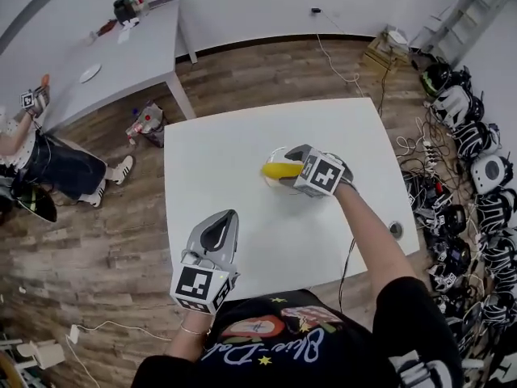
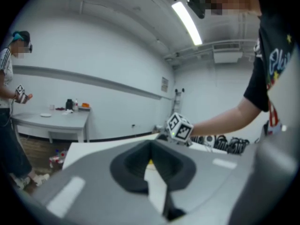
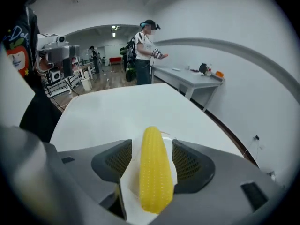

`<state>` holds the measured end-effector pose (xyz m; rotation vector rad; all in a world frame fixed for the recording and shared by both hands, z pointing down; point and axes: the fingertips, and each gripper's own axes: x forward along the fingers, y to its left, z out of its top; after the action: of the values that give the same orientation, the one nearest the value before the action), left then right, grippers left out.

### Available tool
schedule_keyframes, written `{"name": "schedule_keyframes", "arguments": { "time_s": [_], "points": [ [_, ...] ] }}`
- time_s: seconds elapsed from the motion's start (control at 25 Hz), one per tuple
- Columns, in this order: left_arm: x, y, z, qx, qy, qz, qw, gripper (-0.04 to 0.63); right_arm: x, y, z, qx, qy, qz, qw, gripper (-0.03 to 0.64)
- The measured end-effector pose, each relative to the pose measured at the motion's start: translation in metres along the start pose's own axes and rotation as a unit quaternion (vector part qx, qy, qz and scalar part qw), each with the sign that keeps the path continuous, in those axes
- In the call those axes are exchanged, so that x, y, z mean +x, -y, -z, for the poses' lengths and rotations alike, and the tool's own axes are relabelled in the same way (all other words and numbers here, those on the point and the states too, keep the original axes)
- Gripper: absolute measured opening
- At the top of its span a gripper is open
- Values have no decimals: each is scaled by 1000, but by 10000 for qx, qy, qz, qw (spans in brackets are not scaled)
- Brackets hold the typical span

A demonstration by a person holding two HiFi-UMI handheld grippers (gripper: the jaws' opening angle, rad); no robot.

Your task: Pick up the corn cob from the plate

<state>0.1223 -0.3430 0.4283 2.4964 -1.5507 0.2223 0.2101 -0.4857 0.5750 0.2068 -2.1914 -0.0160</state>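
A yellow corn cob (image 1: 277, 170) (image 3: 153, 170) lies on a small white plate (image 1: 273, 153) (image 3: 174, 144) in the middle of the white table (image 1: 218, 160). My right gripper (image 1: 284, 171) (image 3: 152, 146) reaches down over the plate, open, with the cob lengthwise between its ribbed pads (image 3: 187, 163). Thin strips of plate show beside the cob, so the pads do not press on it. My left gripper (image 1: 231, 214) (image 2: 151, 144) hovers at the table's near edge, shut and empty, pointing toward the plate. The right gripper's marker cube (image 2: 179, 127) shows in the left gripper view.
A grey table (image 1: 121, 55) with small items stands at the back left, and a person (image 1: 48, 160) is beside it. Headsets and cables (image 1: 477, 176) line the floor at right. A bag (image 1: 145, 124) lies on the floor by the white table's far left corner.
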Motion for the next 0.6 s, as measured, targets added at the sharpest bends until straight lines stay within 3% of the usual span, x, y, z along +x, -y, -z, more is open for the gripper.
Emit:
{"name": "schedule_keyframes", "arguments": {
  "time_s": [0.24,0.4,0.6],
  "points": [
    [-12,-21,4,-157,39,-459,9988,-9,36,1,26,-330,-869,-484,9945,249],
    [-16,-31,-1,-216,74,-595,9980,-9,42,3,26,-220,-818,-565,9948,249],
    [-9,-37,-2,-172,92,-473,9987,-9,44,10,21,451,-645,-162,9968,247]
  ]
}}
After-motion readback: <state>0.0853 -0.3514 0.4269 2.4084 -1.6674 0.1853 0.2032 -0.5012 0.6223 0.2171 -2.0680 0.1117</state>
